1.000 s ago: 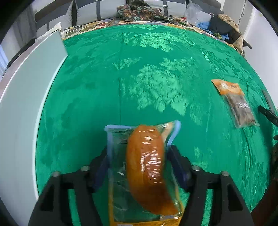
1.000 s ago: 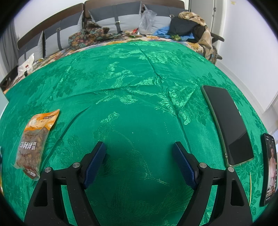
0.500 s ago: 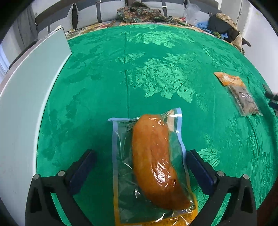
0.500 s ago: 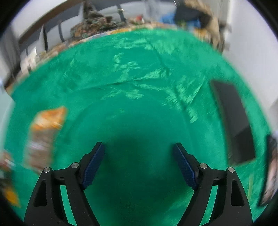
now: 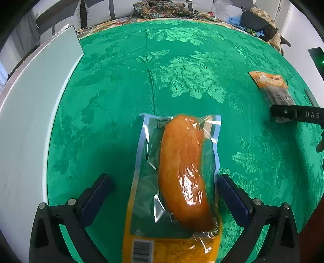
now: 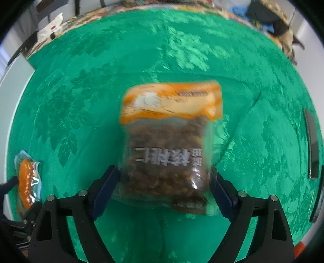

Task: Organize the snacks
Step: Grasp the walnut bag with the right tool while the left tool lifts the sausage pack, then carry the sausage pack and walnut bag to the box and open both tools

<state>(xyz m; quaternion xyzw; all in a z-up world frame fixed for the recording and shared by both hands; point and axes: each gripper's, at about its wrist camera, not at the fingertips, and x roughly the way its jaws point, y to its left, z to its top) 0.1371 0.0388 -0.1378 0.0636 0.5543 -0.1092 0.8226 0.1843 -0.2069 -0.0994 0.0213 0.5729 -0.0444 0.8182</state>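
Note:
A clear packet with an orange sausage [image 5: 178, 172] lies flat on the green cloth [image 5: 182, 50]. My left gripper [image 5: 163, 180] stands open astride it, pads clear of its sides. To the right lies a bag of brown nuts with an orange top [image 5: 271, 87], one black finger of my right gripper [image 5: 293, 114] across its near end. In the right wrist view the nut bag [image 6: 170, 141] lies between the blue pads of my right gripper [image 6: 164, 173], whose jaws are opening. The sausage packet [image 6: 27, 180] shows at the far left there.
A white panel [image 5: 24, 121] runs along the cloth's left edge. A dark flat slab [image 6: 311, 145] lies on the cloth at the right, with another dark device [image 6: 318, 202] nearer. Clothes and bags [image 5: 162, 8] are piled beyond the far edge.
My left gripper opened and let go of the sausage packet, which now rests on the cloth. My right gripper swept left until the nut bag lay between its fingers.

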